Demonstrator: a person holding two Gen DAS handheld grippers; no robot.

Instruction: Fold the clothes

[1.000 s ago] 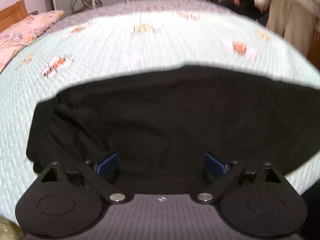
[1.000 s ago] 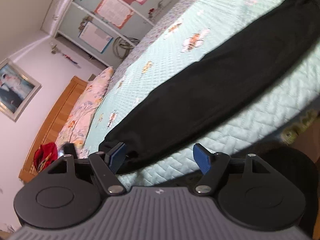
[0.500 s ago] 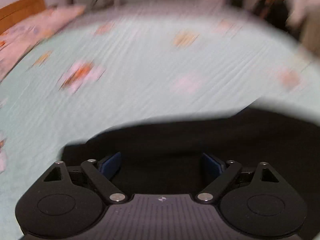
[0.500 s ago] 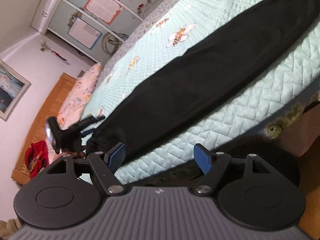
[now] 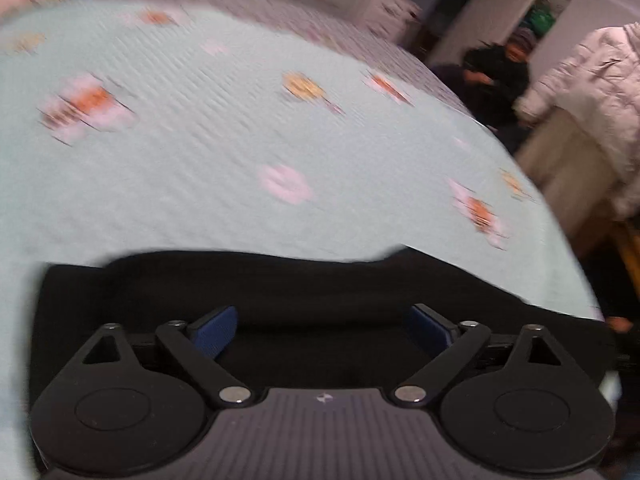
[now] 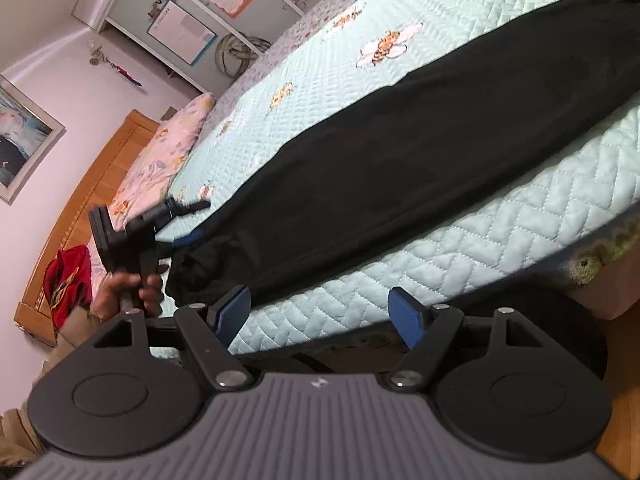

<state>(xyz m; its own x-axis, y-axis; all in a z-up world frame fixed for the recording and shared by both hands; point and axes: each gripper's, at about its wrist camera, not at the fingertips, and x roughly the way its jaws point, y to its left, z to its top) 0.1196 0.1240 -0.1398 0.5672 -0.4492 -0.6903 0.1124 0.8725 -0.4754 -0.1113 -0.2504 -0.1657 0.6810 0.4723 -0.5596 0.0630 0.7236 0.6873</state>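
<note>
In the left wrist view, the left gripper (image 5: pixel 322 332) hangs over the near end of a black garment (image 5: pixel 304 284) that lies flat on a pale green quilted bedspread (image 5: pixel 208 160). Its jaws are opening; the dark cloth lies below and between the blue pads (image 5: pixel 214 330), but they do not press on it, so nothing is grasped. The bedspread, printed with orange and pink flower-and-bee motifs, fills the far part of the view and is blurred. At the far right, beyond the bed's edge, stand a person in a white padded jacket (image 5: pixel 592 92) and another in dark clothes (image 5: pixel 500 76).

In the right wrist view, the right gripper (image 6: pixel 320 314) is released, its blue pads standing apart over the near edge of the bedspread (image 6: pixel 500 240), with no cloth between them. The black garment (image 6: pixel 400 168), long and narrow like trousers, stretches from the near left to the far right across the bed, close to the near edge. At its near left end, the left gripper (image 6: pixel 188 224) is held by a hand (image 6: pixel 128 288), its blue tip just beside the bunched hem; whether it touches the cloth I cannot tell. A floral pillow (image 6: pixel 160 160) lies at the far left against a wooden headboard (image 6: pixel 76 216), with a red bundle (image 6: pixel 66 276) beside it.
</note>
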